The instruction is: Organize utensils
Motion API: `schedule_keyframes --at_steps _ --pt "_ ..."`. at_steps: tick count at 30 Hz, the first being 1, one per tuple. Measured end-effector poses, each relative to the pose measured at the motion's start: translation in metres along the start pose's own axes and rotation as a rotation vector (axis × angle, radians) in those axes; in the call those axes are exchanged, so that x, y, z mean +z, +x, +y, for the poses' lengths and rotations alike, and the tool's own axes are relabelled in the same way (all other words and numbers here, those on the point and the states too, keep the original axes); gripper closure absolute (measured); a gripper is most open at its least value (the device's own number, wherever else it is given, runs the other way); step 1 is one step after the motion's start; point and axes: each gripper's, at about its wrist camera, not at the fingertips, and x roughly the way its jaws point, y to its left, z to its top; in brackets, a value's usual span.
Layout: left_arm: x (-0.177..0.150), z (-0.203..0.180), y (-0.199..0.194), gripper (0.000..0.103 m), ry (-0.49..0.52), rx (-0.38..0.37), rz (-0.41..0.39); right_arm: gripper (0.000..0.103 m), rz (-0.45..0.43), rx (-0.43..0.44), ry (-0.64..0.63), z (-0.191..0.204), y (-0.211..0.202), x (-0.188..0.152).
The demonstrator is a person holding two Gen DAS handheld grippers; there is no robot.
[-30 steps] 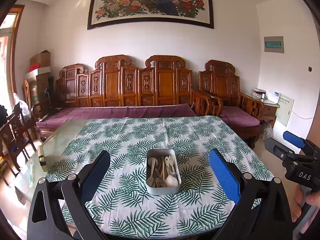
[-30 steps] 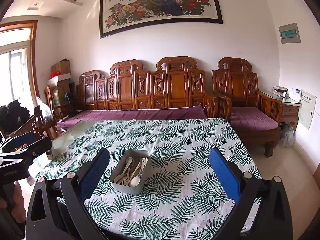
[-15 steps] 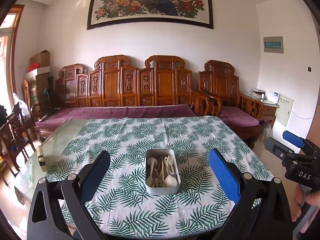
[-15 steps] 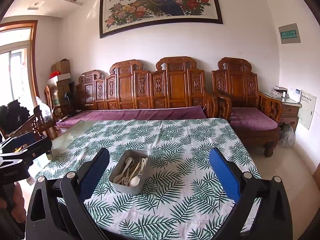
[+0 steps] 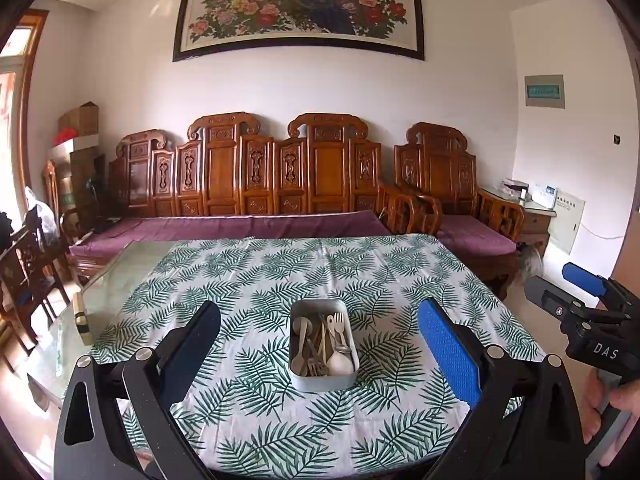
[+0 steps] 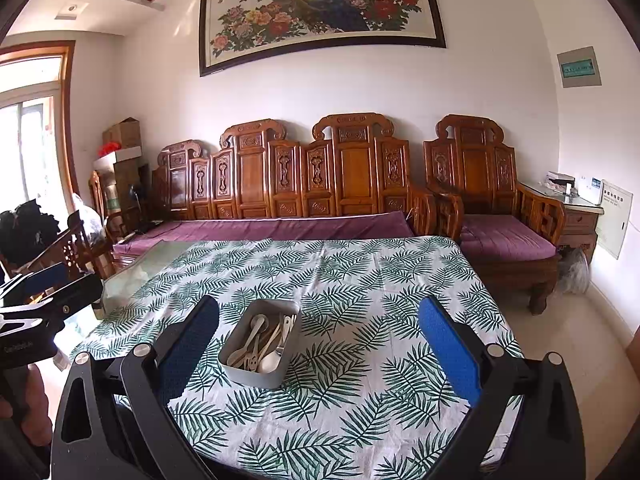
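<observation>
Both claws, left claw (image 5: 318, 354) and right claw (image 6: 318, 354), spread and empty above the leaf-print tabletop (image 5: 400, 276); pale mixed utensils (image 5: 322, 344) jumbled in grey rectangular metal tin (image 5: 322, 381) dead ahead—sorted or awaiting sorting, undecidable.

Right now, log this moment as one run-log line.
left tongs: open, empty | right tongs: open, empty | utensils: mixed together in grey tin | tin: on leaf-print tablecloth | stage: cannot tell

Grey rectangular metal tin (image 5: 323, 376) on leaf-print tablecloth (image 5: 280, 280), near front-middle. Inside, jumbled lengthwise: pale spoons (image 5: 301, 344), white fork (image 5: 340, 322), white spoon bowl (image 5: 341, 364) at near end, darker metal pieces between.
</observation>
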Motion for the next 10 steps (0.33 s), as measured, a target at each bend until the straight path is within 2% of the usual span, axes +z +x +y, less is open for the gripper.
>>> schedule_keyframes --at_steps 10 --pt "0.0005 -0.0026 0.0023 0.008 0.002 0.004 -0.001 0.003 0.000 0.001 0.001 0.0000 -0.0003 0.0009"
